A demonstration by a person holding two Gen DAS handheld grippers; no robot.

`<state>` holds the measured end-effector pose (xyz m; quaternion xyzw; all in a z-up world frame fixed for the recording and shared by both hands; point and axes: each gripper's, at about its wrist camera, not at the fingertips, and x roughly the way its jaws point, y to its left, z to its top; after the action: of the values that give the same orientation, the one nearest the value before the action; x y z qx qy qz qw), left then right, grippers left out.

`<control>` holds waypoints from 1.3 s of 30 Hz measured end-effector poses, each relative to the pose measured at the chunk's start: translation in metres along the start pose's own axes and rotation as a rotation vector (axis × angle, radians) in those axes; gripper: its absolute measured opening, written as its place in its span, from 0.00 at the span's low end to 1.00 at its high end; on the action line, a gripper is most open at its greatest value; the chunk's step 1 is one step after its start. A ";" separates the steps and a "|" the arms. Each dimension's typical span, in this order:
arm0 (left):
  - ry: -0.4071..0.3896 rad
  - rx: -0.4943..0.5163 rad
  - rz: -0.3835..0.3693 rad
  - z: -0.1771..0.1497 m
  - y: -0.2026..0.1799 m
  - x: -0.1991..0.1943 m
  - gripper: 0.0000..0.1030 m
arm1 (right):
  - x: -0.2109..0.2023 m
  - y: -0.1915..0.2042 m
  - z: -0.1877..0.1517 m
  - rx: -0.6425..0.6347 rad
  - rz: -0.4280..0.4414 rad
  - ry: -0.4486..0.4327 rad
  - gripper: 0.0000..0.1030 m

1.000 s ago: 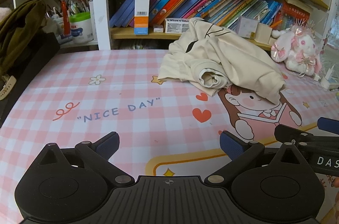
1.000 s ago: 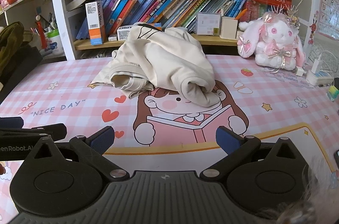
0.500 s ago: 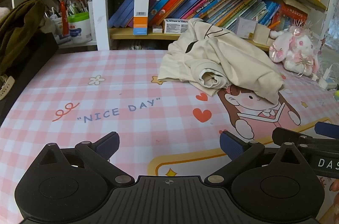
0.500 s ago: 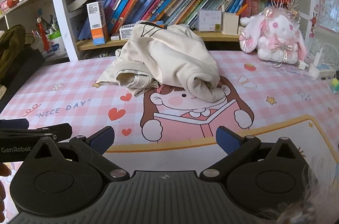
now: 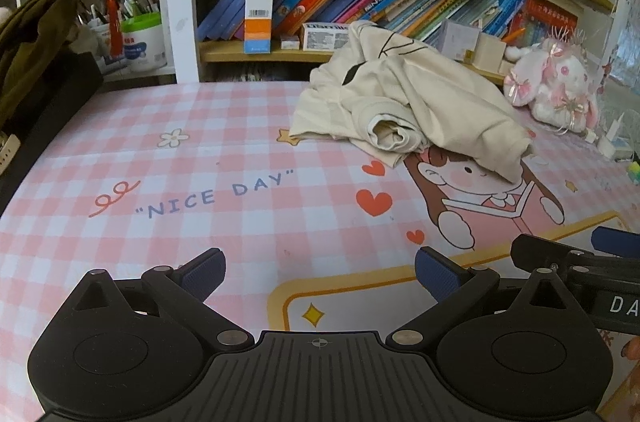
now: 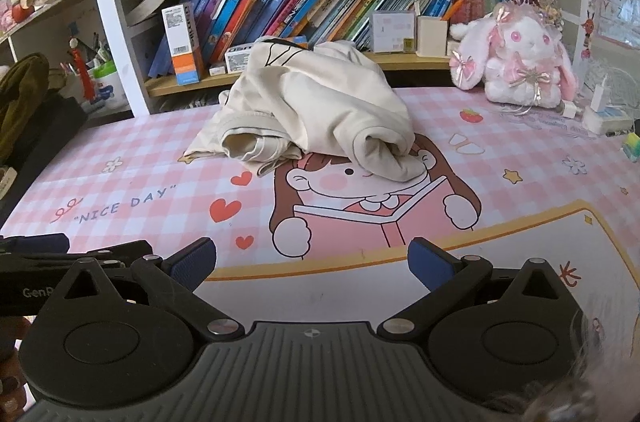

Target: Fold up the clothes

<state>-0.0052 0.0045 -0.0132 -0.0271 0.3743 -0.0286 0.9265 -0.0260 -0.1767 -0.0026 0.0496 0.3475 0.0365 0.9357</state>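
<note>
Setting: pink checked desk mat (image 5: 208,126) printed with "NICE DAY" and a cartoon girl reading, with a bookshelf (image 6: 280,2) behind it.

Garment: a cream top (image 6: 316,110) lies in a crumpled heap at the far middle of the mat, its back edge bunched up against the lower shelf, its near edge over the cartoon girl's hair.

Progress: the heap is rumpled, with no flat panel and no straight crease — by that, the folding is not done. Spreading it flat, squaring the sleeves and making the folds all look left to do.

Long axis: in the right wrist view the heap runs roughly left to right across the mat, a flat hem corner at the left and a rolled cuff-like opening (image 6: 384,150) at the right, facing the camera. A second rolled opening (image 6: 248,142) sits left of centre. Which end is neck and which is hem I cannot tell.

Left gripper (image 5: 320,266): jaws spread wide, holding nothing, low over the near mat, well apart from the top.

Right gripper (image 6: 312,258): also wide and empty, beside the left one — each shows at the edge of the other's view.

Around: a plush rabbit (image 6: 520,58) sits at the far right, and a dark olive bag (image 5: 32,38) at the left edge.
</note>
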 end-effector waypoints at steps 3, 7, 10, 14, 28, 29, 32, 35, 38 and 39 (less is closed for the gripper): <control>0.011 0.000 0.010 -0.002 -0.003 0.002 0.99 | 0.004 -0.003 0.000 0.008 0.027 0.028 1.00; 0.024 -0.001 0.027 -0.004 -0.011 0.004 0.99 | 0.008 -0.009 -0.001 0.007 0.040 0.049 1.00; 0.034 -0.009 0.048 -0.005 -0.018 0.007 0.99 | 0.012 -0.016 -0.001 -0.005 0.048 0.059 1.00; 0.032 -0.024 0.068 -0.003 -0.031 0.008 0.99 | 0.019 -0.031 0.001 -0.007 0.086 0.078 1.00; -0.013 -0.110 0.161 0.019 -0.065 0.009 0.99 | 0.062 -0.113 0.060 0.013 0.344 0.077 1.00; -0.012 -0.119 0.172 0.018 -0.066 0.007 0.99 | 0.069 -0.116 0.066 0.014 0.360 0.085 1.00; -0.011 -0.147 0.203 0.013 -0.068 0.002 0.99 | 0.094 -0.117 0.080 -0.001 0.397 0.105 0.99; -0.009 -0.167 0.236 0.006 -0.071 -0.007 0.99 | 0.119 -0.113 0.090 -0.020 0.366 0.116 0.95; -0.012 -0.174 0.258 0.000 -0.072 -0.016 0.99 | 0.144 -0.112 0.097 -0.017 0.319 0.148 0.61; -0.016 -0.176 0.263 -0.002 -0.072 -0.019 0.99 | 0.149 -0.113 0.098 -0.006 0.314 0.170 0.52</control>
<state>-0.0226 -0.0656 0.0043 -0.0593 0.3683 0.1264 0.9192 0.1545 -0.2800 -0.0382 0.0975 0.4130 0.1873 0.8859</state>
